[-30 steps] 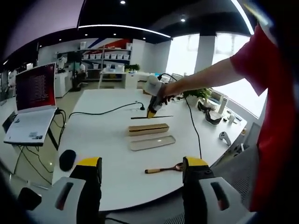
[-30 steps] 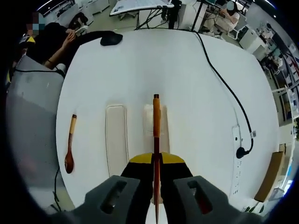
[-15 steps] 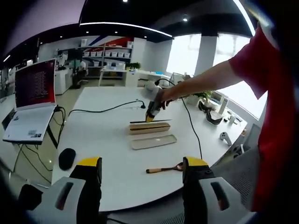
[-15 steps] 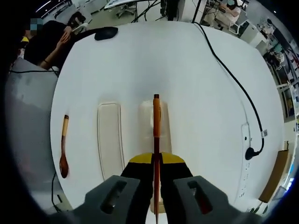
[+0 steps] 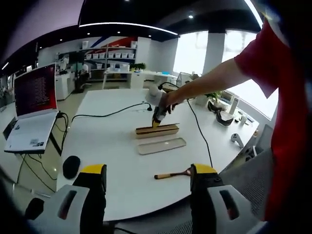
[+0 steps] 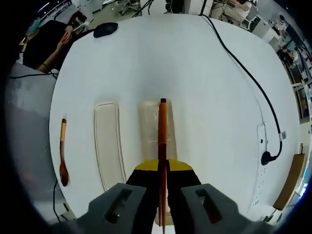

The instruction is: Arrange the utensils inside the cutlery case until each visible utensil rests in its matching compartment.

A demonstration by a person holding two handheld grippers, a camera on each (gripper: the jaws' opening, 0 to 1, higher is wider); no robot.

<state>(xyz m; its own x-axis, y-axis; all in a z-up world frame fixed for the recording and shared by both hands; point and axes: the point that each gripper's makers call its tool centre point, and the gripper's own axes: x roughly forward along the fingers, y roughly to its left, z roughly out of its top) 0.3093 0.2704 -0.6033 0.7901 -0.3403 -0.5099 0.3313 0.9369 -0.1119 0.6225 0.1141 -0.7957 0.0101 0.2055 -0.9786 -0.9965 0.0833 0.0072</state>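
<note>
The left gripper view looked from beyond the near edge of the white surface (image 5: 112, 161), low and level, facing across it from well back. The right gripper view looked steeply down from close above. Both took in the cutlery case (image 5: 157, 130) (image 6: 148, 131), its lid (image 5: 161, 146) (image 6: 107, 146) and the spoon (image 5: 173, 173) (image 6: 63, 158).

Open-plan office lab: laptop (image 5: 30, 109), storage shelves (image 5: 109, 61), white table (image 5: 117, 146).

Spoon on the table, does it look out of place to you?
Yes. The spoon lies bare on the table near its edge, apart from the case and the lid beside it. The right gripper holds chopsticks over the case.
</note>
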